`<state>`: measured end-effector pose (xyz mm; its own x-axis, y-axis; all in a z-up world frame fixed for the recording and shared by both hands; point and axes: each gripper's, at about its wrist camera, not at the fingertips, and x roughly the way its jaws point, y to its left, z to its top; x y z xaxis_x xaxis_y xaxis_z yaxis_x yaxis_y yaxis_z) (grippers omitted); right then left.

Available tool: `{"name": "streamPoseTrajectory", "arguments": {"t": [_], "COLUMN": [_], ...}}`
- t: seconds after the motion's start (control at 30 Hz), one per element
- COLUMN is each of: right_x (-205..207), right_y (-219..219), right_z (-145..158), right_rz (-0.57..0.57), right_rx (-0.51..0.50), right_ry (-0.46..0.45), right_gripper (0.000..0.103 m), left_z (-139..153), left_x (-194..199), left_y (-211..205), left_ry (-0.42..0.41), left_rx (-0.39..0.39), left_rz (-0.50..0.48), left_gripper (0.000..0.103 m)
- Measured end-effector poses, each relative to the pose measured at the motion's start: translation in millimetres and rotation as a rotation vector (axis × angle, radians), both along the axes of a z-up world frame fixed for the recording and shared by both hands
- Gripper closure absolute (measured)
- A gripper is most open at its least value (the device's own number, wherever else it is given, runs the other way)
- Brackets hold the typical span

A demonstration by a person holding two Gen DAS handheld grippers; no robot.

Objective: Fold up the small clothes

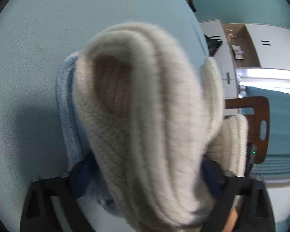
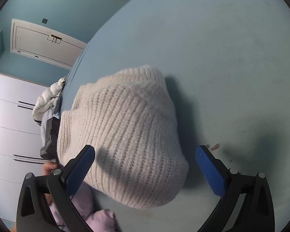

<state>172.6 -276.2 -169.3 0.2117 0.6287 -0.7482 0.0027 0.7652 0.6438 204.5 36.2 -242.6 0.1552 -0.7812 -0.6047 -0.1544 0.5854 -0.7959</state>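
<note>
The cream knit garment [image 2: 123,135], folded in a bundle, lies on the blue bed [image 2: 222,58] near its left edge. The left gripper [image 1: 145,177] pitches downward, jaws wide around the bundle; whether its pads press is unclear. The right gripper [image 2: 145,166] hovers wide, empty, angled down. Advice: release squarely, then press the fold flat.
</note>
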Motion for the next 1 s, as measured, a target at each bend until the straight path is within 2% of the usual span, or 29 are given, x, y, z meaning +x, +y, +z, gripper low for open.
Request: {"name": "streamPoseTrajectory", "arguments": {"t": [0.03,0.07,0.3,0.4,0.53,0.7,0.77,0.8,0.87,1.0], "right_x": [1.0,1.4,5.4,7.6,7.7,-2.0,-10.0,-12.9,-18.2,-16.9], "right_y": [-1.7,-3.2,-9.0,-7.8,-1.4,3.4,1.3,-1.9,0.4,9.3], "right_z": [-4.8,-8.2,-40.1,-60.9,-75.9,-76.4,-68.7,-62.3,-47.3,-5.5], "right_rz": [0.006,0.011,0.076,0.059,0.034,-0.06,-0.076,-0.079,-0.07,0.025], "right_rx": [0.031,0.058,0.242,0.347,0.416,0.415,0.391,0.368,0.312,0.198], "right_ry": [0.021,0.036,0.163,0.215,0.244,0.214,0.186,0.165,0.113,-0.01], "right_gripper": [0.001,0.001,0.001,0.0,0.0,0.0,0.001,0.001,0.002,0.01], "left_z": [3.7,7.6,12.4,10.2,-4.8,3.4,10.8,14.0,19.6,44.8], "left_x": [4.2,6.0,15.2,19.9,19.3,37.3,41.8,44.8,48.4,66.1], "left_y": [-5.4,-8.0,-13.3,-19.0,-23.8,-56.0,-60.5,-61.2,-62.7,-74.2], "left_ry": [-0.004,-0.007,-0.011,0.003,0.022,0.006,-0.018,-0.029,-0.044,-0.114], "left_rx": [-0.002,0.004,-0.008,-0.012,0.013,0.064,0.063,0.066,0.078,0.09], "left_rz": [-0.006,-0.017,-0.01,0.0,0.026,-0.001,0.0,-0.001,-0.006,-0.023], "left_gripper": [0.022,0.023,0.023,0.02,0.013,0.015,0.026,0.028,0.033,0.038]}}
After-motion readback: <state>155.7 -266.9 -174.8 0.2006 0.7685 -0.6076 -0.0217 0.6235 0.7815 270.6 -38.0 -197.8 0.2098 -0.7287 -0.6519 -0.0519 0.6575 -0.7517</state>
